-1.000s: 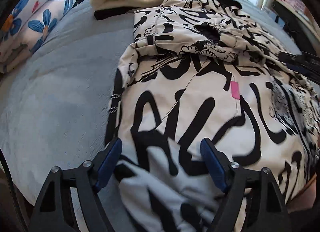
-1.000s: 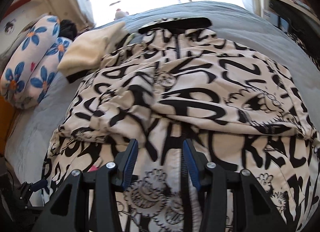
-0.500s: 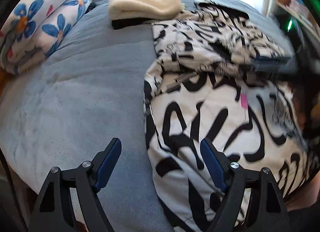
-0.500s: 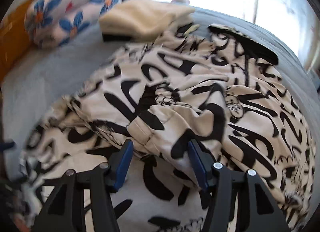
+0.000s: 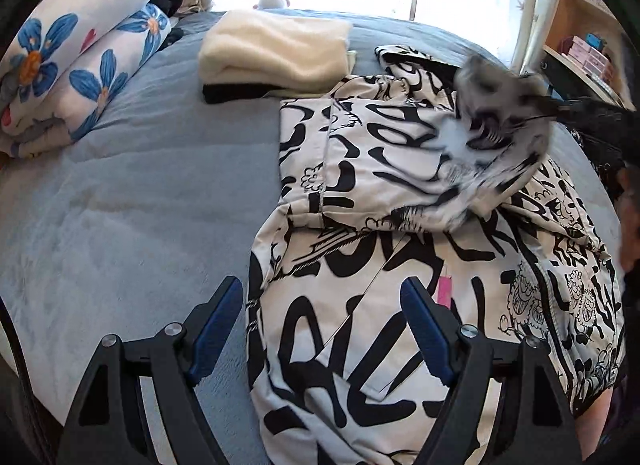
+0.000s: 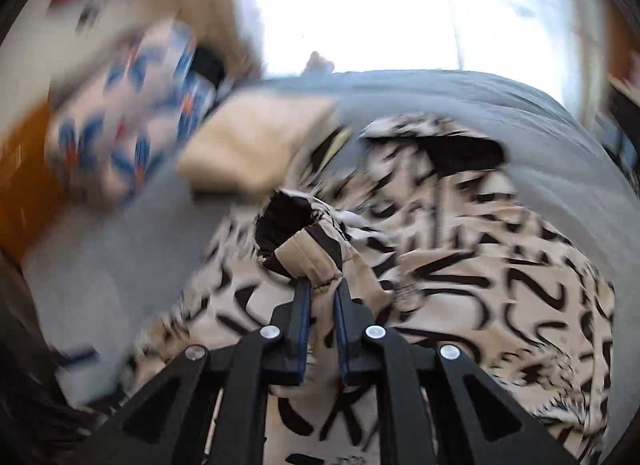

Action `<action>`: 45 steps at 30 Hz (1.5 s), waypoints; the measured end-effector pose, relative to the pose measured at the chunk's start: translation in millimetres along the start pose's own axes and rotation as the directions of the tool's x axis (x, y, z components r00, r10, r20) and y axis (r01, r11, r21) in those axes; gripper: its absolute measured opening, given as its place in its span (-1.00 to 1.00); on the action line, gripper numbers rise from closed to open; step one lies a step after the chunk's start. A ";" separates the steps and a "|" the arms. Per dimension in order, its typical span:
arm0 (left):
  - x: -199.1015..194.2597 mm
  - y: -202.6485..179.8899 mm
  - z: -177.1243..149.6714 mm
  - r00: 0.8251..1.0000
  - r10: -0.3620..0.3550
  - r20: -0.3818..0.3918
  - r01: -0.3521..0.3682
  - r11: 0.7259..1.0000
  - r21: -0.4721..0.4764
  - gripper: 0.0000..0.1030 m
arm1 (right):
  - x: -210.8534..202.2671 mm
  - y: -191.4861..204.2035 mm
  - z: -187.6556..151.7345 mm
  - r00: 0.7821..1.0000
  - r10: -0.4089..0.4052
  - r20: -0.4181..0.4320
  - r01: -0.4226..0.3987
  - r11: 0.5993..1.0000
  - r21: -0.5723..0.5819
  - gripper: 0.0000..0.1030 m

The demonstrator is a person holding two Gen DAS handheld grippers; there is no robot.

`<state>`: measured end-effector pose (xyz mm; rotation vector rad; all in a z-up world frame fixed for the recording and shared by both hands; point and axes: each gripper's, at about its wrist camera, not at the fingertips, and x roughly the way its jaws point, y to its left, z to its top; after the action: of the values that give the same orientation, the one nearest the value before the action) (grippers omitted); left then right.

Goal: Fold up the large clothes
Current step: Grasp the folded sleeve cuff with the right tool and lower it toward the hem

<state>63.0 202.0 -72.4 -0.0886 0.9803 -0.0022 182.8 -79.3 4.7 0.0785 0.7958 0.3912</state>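
Observation:
A large cream jacket with black graffiti print (image 5: 360, 193) lies spread on the bed, partly folded. My right gripper (image 6: 322, 285) is shut on the jacket's sleeve cuff (image 6: 308, 249). Its jaws are closing tight and the pads press the fabric. The cuff's dark opening points up and away. In the left wrist view that sleeve (image 5: 492, 133) hangs blurred above the jacket, held up from the right. My left gripper (image 5: 320, 289) stands open above the jacket's near left edge, with nothing between its blue pads (image 5: 216, 321).
The grey-blue bed cover (image 5: 140, 205) lies bare to the left of the jacket. A folded cream blanket (image 5: 276, 53) sits at the far side. Floral pillows (image 5: 80, 65) are stacked at the far left. Shelves (image 5: 588, 53) stand to the right.
My right gripper has shut on the sleeve cuff and lifted it off the jacket. My left gripper has risen and pulled back, staying open.

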 end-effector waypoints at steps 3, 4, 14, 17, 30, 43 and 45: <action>4.9 -2.8 3.0 1.000 -0.010 -0.005 0.010 1.000 0.018 0.55 | -6.2 -68.7 -18.1 0.997 -0.067 -0.047 0.075 0.979 0.191 -0.56; 6.6 -3.5 3.6 1.000 -0.014 -0.008 0.014 1.000 0.022 0.55 | -1.1 -85.6 -26.7 0.990 -0.108 -0.090 0.126 0.966 0.227 -0.35; 49.4 8.5 80.8 0.998 -0.059 -0.015 0.060 0.996 0.068 0.58 | 37.1 -141.8 -55.3 0.960 -0.086 -0.268 0.167 0.940 0.299 0.00; 82.7 21.7 114.7 0.996 -0.083 -0.044 0.086 0.995 0.057 0.59 | 56.7 -142.7 -36.2 0.968 -0.058 -0.245 0.130 0.949 0.287 0.10; 236.8 99.3 180.9 0.946 -0.290 -0.142 0.260 0.945 -0.199 0.59 | 143.4 -173.6 -13.5 0.962 0.096 -0.255 0.006 0.928 0.372 0.12; 246.6 66.8 204.0 0.943 -0.328 -0.064 0.316 0.938 -0.141 -0.86 | 137.8 -168.2 -23.0 0.968 0.132 -0.215 -0.052 0.937 0.344 -0.39; 225.5 59.6 206.5 0.970 -0.242 0.010 0.242 0.963 -0.116 -0.94 | 135.5 -162.2 -21.6 0.973 0.106 -0.207 -0.034 0.945 0.324 -0.42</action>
<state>357.6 267.2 -149.8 -0.3154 0.9689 -0.1706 303.7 -180.8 -137.3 0.3722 1.0761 0.3395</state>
